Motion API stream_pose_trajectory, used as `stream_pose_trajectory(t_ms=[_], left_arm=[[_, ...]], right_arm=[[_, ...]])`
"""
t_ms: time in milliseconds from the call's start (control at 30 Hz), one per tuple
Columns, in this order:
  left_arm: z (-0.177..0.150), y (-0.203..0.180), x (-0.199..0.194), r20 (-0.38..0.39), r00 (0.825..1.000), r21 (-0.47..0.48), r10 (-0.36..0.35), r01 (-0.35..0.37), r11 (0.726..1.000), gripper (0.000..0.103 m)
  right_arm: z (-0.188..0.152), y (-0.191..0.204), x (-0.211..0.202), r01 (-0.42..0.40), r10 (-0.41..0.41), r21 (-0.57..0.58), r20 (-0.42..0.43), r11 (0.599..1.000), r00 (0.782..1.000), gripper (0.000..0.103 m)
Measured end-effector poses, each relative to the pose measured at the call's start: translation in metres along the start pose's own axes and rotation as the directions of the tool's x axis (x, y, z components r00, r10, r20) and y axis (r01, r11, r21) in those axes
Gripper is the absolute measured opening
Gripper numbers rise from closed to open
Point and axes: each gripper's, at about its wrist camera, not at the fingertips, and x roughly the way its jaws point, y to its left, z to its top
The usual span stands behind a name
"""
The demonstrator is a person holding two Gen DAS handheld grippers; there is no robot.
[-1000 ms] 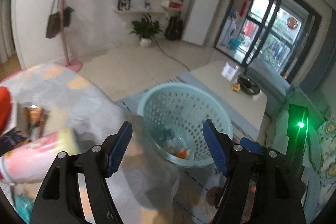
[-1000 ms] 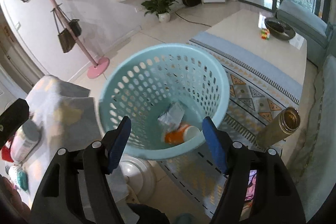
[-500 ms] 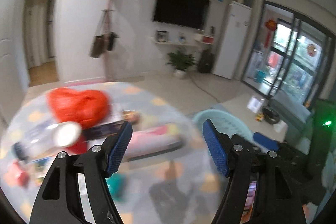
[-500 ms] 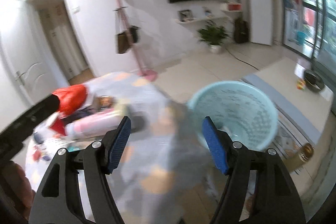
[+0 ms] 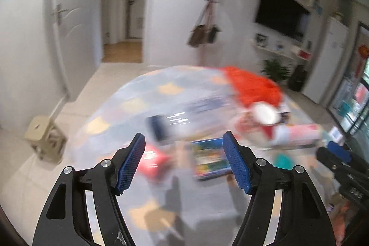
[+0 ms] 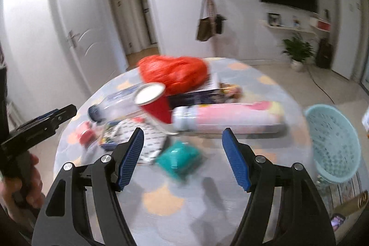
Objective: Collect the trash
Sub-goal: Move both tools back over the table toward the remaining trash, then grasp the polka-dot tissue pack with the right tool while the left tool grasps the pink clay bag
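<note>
Both grippers swung from basket (image 6: 332, 144) back to littered table (image 6: 207, 195).
Left gripper (image 5: 184, 163) and right gripper (image 6: 183, 157) wide open, empty, above trash: red bag (image 6: 175, 72), pink can (image 6: 228, 118), teal wrapper (image 6: 178, 158); basket beside table.

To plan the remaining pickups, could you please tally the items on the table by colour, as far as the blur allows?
Red: 3 - bag, cup, small packet
Pink: 1 - canister
Teal: 1 - packet
Clear: 1 - bottle
Dark: 1 - flat pack
Black-and-white: 1 - patterned wrapper
Total: 8, and the blur may hide more.
</note>
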Motion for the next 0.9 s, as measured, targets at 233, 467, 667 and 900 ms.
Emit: stream_pose_trajectory(t_ms=[233, 467, 667, 900], left_arm=[[-0.008, 0.051, 0.032, -0.084, 0.996, -0.070, 0.020, -0.026, 0.997, 0.080], [-0.020, 0.054, 0.065, -0.153, 0.988, -0.084, -0.008, -0.005, 0.996, 0.079], [-0.027, 0.050, 0.078, -0.181, 0.983, -0.071, -0.023, 0.011, 0.997, 0.073], [-0.032, 0.053, 0.081, -0.174, 0.985, -0.059, -0.013, 0.002, 0.998, 0.054]], right_arm=[[-0.005, 0.040, 0.043, -0.079, 0.073, -0.056, -0.101, 0.995, 0.992, 0.066], [-0.006, 0.057, 0.085, -0.089, 0.070, -0.092, -0.186, 0.992, 0.980, 0.066], [-0.008, 0.054, 0.105, -0.103, 0.080, -0.086, -0.233, 0.991, 0.969, 0.067], [-0.007, 0.061, 0.111, -0.127, 0.093, -0.121, -0.259, 0.985, 0.961, 0.074]])
